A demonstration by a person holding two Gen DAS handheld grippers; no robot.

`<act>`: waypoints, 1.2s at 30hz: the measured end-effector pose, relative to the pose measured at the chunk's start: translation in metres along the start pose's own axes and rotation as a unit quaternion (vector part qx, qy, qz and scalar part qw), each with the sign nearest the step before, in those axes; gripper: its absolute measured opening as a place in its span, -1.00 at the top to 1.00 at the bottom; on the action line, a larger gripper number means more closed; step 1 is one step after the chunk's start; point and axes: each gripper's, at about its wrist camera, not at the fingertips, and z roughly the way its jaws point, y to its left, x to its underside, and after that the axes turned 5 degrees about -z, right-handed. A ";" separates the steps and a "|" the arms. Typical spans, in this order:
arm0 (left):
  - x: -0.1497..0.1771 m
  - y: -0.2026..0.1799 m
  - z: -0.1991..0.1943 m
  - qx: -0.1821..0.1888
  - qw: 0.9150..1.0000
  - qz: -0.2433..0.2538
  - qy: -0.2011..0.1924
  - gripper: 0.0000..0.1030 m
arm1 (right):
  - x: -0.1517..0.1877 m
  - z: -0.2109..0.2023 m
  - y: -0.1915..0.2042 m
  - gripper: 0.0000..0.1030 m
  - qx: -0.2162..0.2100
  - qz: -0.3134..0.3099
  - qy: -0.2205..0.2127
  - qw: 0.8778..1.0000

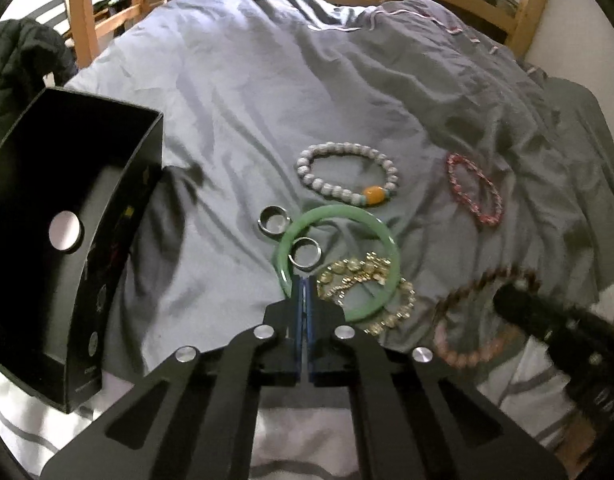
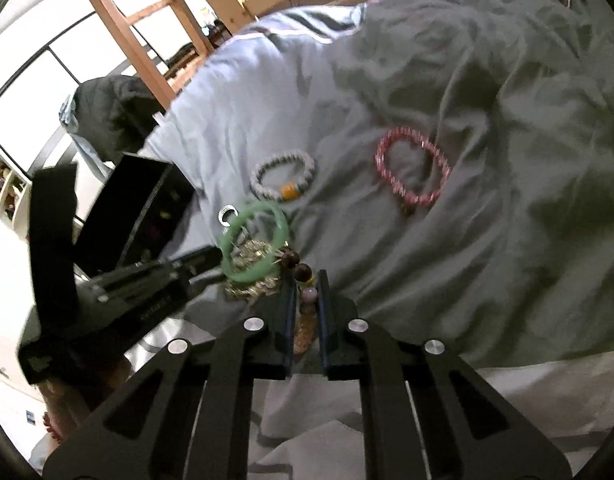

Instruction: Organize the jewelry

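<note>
My left gripper point(image 1: 305, 278) is shut, and its pads pinch the near rim of a silver ring point(image 1: 316, 262) that lies inside a green bangle point(image 1: 335, 214). A gold chain point(image 1: 363, 276) is tangled under the bangle. A second silver ring point(image 1: 265, 226) rests just outside it. My right gripper point(image 2: 307, 276) is shut on a bracelet of brown and pink beads point(image 2: 303, 272), whose beads run between the fingers. The left wrist view shows that bracelet point(image 1: 467, 356) blurred under the right gripper point(image 1: 503, 296). The left gripper point(image 2: 217, 258) reaches the bangle point(image 2: 249, 278) from the left.
An open black box point(image 1: 67, 200) stands on the grey duvet point(image 1: 247, 100) to the left. Farther back lie a white bead bracelet with an orange bead point(image 1: 319, 190) and a pink bracelet point(image 1: 473, 190). A wooden bed frame point(image 1: 83, 20) and a dark jacket point(image 1: 23, 60) are behind.
</note>
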 end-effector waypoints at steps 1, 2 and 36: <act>0.001 -0.002 -0.001 0.000 1.000 0.003 0.000 0.98 | -0.001 -0.005 -0.001 0.80 -0.003 0.002 -0.003 1.000; 0.002 -0.004 -0.002 0.000 1.000 0.005 0.001 0.98 | -0.002 -0.008 0.000 0.80 -0.005 0.003 -0.006 1.000; -0.005 0.024 -0.006 0.009 0.998 -0.063 -0.010 0.85 | 0.009 -0.010 -0.002 0.79 -0.011 0.010 -0.003 1.000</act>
